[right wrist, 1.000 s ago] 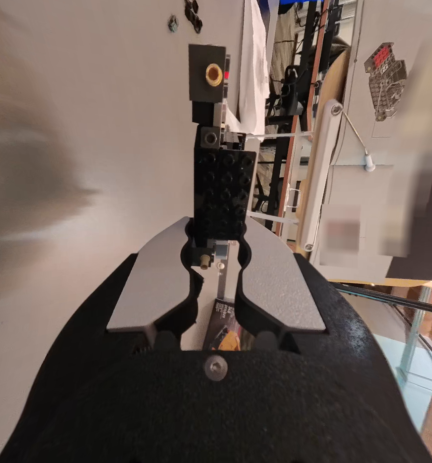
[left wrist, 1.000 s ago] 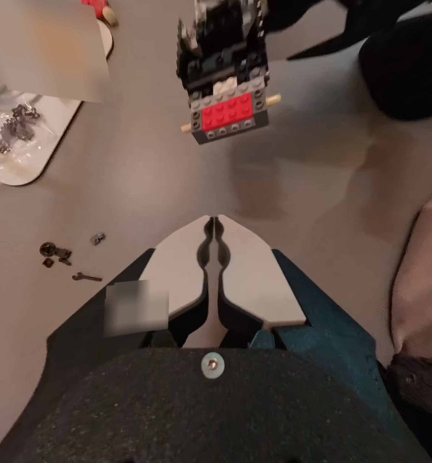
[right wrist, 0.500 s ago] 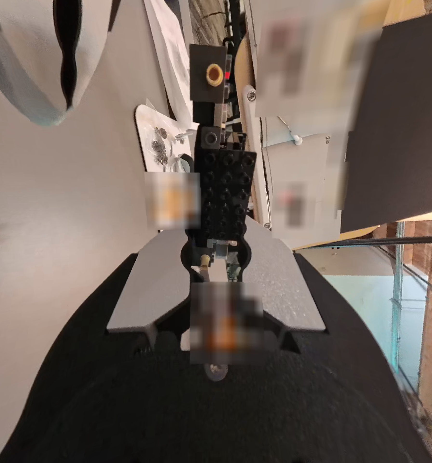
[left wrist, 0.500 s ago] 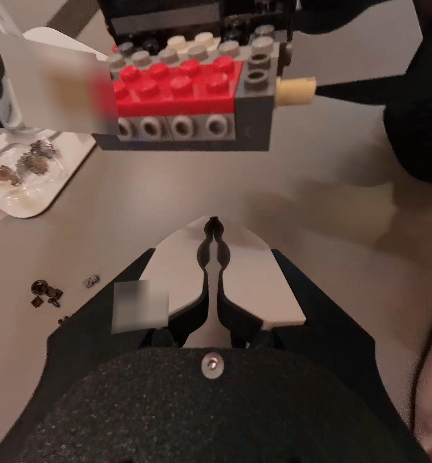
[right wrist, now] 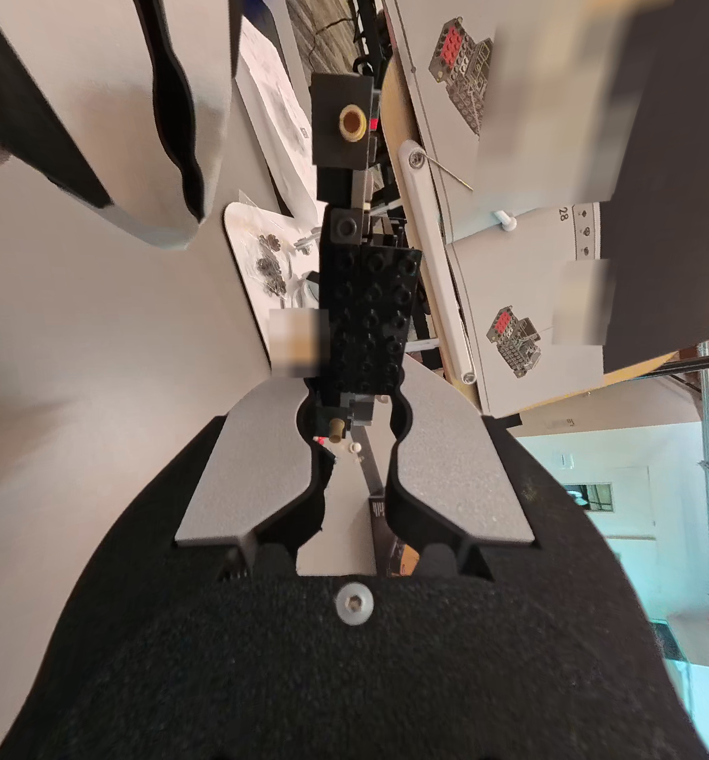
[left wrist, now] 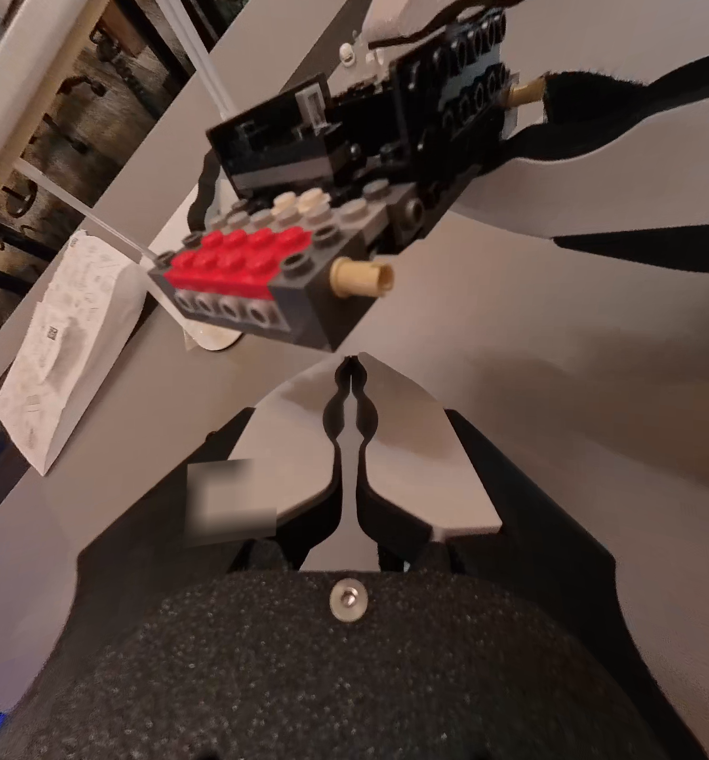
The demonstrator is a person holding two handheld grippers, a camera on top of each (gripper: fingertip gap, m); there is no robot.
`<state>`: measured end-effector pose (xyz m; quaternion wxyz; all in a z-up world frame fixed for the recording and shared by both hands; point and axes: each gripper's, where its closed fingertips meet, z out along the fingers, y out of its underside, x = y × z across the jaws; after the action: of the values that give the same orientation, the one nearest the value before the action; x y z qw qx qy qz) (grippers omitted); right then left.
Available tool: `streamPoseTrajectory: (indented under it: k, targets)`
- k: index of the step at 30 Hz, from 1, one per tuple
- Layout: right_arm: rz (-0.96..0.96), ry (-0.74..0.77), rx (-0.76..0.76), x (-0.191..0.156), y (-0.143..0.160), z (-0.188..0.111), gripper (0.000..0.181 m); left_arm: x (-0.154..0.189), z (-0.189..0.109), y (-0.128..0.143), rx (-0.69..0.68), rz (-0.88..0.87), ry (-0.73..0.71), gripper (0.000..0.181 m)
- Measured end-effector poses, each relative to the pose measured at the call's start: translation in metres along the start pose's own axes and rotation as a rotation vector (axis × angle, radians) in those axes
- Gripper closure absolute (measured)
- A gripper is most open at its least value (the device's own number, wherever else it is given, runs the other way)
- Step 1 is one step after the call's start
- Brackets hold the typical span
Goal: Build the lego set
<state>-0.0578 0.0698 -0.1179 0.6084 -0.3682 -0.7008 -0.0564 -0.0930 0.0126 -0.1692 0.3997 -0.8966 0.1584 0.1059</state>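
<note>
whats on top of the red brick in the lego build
Nothing sits on the red brick; its studs are bare. Grey and cream studs border it, with the black section behind. The lego build hides what lies beneath; the right gripper holds it.

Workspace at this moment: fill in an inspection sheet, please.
Surface: grey table, mostly bare.
Job's things: lego build, black with red plate and tan pins, held off the table; instruction pages propped behind.
Clutter: white tray of small dark parts; folded paper sheet.
Grippers: right hand-held gripper shut on the build; left hand-held gripper shut, empty, just below the build.
Cables: thin wire by the pages.
Surroundings: shelving, windows.
</note>
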Motion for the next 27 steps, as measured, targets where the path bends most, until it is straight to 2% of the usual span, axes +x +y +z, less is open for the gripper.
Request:
streamPoseTrajectory:
  k: [12, 27]
  targets:
    - [0.019, -0.008, 0.006, -0.005, -0.007, 0.0, 0.149, -0.015, -0.003, -0.002, 0.006, 0.033, -0.108, 0.181]
    - [-0.011, -0.015, 0.02, -0.013, -0.012, 0.002, 0.149, -0.011, -0.003, -0.001, -0.014, 0.074, -0.121, 0.181]
